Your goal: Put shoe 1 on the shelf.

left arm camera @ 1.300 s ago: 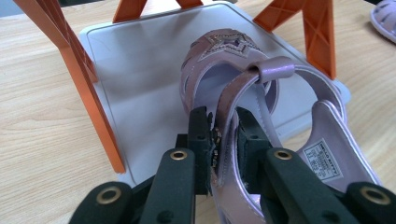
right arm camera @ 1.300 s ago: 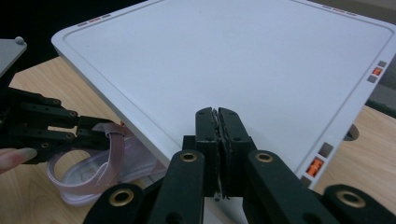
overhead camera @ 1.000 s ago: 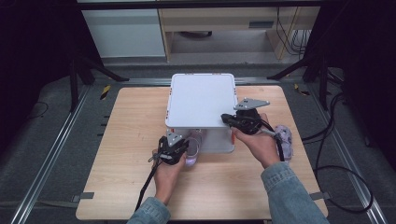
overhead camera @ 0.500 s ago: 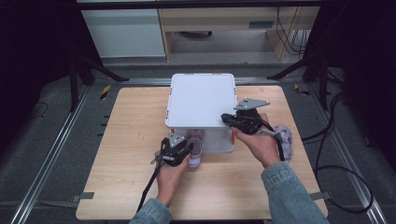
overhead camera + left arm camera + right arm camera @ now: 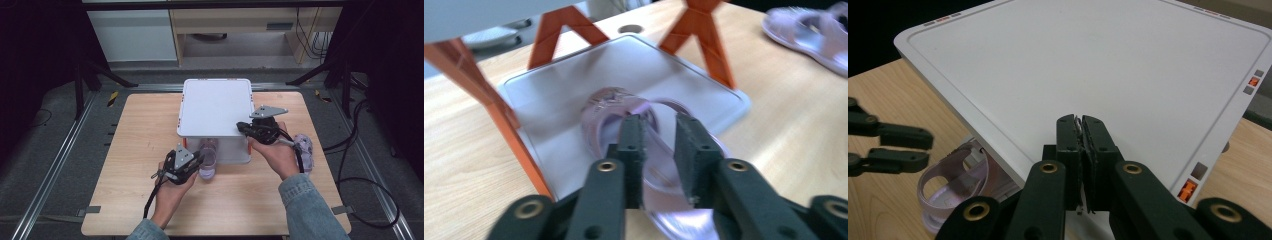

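On the wooden tabletop (image 5: 125, 200), the left gripper (image 5: 202, 159) stands at the near side of the white rack (image 5: 215, 107). Its fingers (image 5: 634, 145) are slightly spread, one on each side of the strap of a clear purple sandal (image 5: 208, 161), and I cannot tell if they touch it. This sandal lies half on the rack's lower tray (image 5: 574, 80), between the orange legs (image 5: 499, 120). The right gripper (image 5: 241, 127) is over the rack's near right corner, its fingers (image 5: 1070, 145) pressed together just above the white top. A second sandal (image 5: 304, 150) lies to the right of the rack.
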Motion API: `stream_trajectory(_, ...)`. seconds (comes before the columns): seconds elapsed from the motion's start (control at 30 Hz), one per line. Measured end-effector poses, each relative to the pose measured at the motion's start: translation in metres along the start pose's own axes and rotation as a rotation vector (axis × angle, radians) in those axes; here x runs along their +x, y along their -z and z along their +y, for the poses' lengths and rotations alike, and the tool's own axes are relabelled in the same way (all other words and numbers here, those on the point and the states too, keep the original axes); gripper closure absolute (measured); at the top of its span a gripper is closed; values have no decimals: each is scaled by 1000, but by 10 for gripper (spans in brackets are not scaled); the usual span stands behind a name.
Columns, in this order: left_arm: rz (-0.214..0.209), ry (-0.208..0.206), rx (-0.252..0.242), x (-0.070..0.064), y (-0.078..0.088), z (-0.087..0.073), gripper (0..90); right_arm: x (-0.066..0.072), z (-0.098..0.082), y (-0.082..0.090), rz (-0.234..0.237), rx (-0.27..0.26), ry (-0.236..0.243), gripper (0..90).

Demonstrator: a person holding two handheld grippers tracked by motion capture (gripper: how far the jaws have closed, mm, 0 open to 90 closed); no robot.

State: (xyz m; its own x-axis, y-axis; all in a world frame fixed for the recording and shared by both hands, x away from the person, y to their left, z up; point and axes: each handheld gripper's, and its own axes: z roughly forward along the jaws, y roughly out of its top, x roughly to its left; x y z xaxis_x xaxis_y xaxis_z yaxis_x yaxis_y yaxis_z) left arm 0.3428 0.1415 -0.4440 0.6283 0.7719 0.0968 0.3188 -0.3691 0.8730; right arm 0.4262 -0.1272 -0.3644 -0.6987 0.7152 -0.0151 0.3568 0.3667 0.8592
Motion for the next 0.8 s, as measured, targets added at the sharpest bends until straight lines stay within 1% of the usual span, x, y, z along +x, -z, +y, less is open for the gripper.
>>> stream_trajectory(0.03, -2, -26, 5, -2, 4, -1, 812, 1, 0, 0, -2, 0, 3, 886)
stream_trajectory(0.1, -11, -40, 10, -4, 8, -3, 827, 1, 0, 0, -1, 0, 3, 887)
stream_trajectory(0.13, -33, -45, 17, -6, 10, -7, 857, 0, -1, 0, 1, -6, 3, 890)
stream_trajectory(0.2, -38, -47, 14, -7, 12, -9, 870, 0, -1, 0, 2, -11, 4, 890)
stream_trajectory(0.27, -52, -38, 17, -11, 14, -14, 890, 0, -3, 0, -1, -19, -3, 891)
stream_trajectory(0.3, -60, -46, 24, -15, 15, -16, 893, 0, -3, 0, -2, -21, -2, 891)
stream_trajectory(0.4, -76, -103, 57, -24, 16, -22, 894, 0, -4, 0, -3, -27, -9, 891)
stream_trajectory(0.43, -78, -121, 65, -27, 16, -23, 894, 1, -4, 1, -5, -27, -8, 891)
stream_trajectory(0.57, -90, -149, 92, -32, 10, -27, 894, 1, -4, 1, -7, -27, -5, 890)
stream_trajectory(0.7, -99, -152, 129, -34, 0, -34, 892, 0, -4, 1, -3, -28, 0, 890)
stream_trajectory(0.8, -100, -160, 147, -34, -2, -35, 891, 0, -4, 1, -1, -26, 3, 890)
